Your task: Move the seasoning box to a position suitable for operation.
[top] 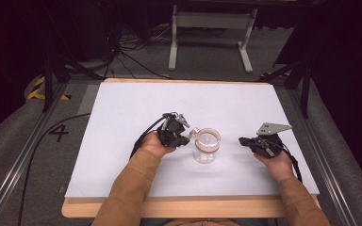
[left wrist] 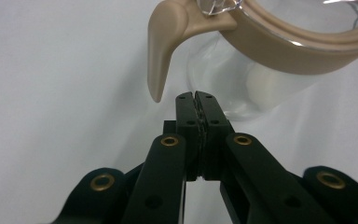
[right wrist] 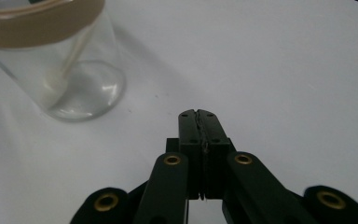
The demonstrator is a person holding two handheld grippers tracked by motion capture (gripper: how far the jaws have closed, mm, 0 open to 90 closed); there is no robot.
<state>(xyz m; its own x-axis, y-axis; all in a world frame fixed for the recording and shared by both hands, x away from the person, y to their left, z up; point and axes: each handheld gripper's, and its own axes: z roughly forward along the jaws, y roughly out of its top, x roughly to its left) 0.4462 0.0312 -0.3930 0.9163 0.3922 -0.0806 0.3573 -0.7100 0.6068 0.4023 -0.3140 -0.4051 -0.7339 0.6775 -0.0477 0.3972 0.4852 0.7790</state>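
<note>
A clear glass jar (top: 206,147) with a tan rim band and a tan handle stands upright on the white table top (top: 184,103), near its middle front. Something pale and stick-like stands inside the jar (right wrist: 58,70). My left gripper (top: 186,140) is just left of the jar, shut with nothing in it. Its closed tips (left wrist: 196,95) sit right below the curved tan handle (left wrist: 165,44), a little apart from it. My right gripper (top: 242,140) rests to the jar's right, jaws pressed together and empty (right wrist: 198,113), with bare table between it and the jar.
The white top lies on a wooden board (top: 188,207) that shows along the front edge. Metal rails (top: 23,150) run along both sides of the table. Cables (top: 136,56) and a grey stand (top: 212,33) are on the floor beyond the far edge.
</note>
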